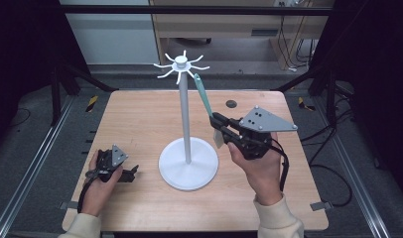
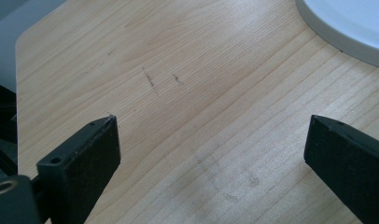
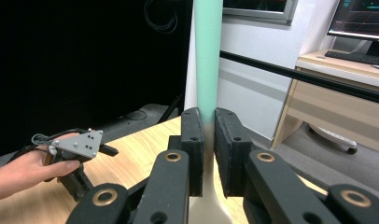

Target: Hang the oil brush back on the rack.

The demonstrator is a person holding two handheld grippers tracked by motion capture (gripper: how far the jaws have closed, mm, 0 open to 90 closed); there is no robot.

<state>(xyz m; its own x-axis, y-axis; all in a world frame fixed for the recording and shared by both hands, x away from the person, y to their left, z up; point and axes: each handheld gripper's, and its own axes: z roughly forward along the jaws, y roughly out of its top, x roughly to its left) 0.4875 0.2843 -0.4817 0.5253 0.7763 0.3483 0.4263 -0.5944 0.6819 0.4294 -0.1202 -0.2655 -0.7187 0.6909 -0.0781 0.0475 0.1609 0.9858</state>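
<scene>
A green-handled spatula [image 1: 205,98] is clamped near its pale blade by the right gripper [image 1: 218,121], handle tilted up toward the white rack [image 1: 186,119], while the left gripper [image 1: 131,172] is rested wide open on the table [image 1: 135,119].

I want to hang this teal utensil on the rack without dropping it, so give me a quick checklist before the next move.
1. Right gripper shut on the teal utensil handle: ok.
2. Utensil's top end close to a hook of the white rack: ok.
3. Hanging hole lined up with that hook: cannot tell.
4. Rack base flat on the wooden table: ok.
5. Left gripper open, resting on the table apart from the base: ok.
</scene>
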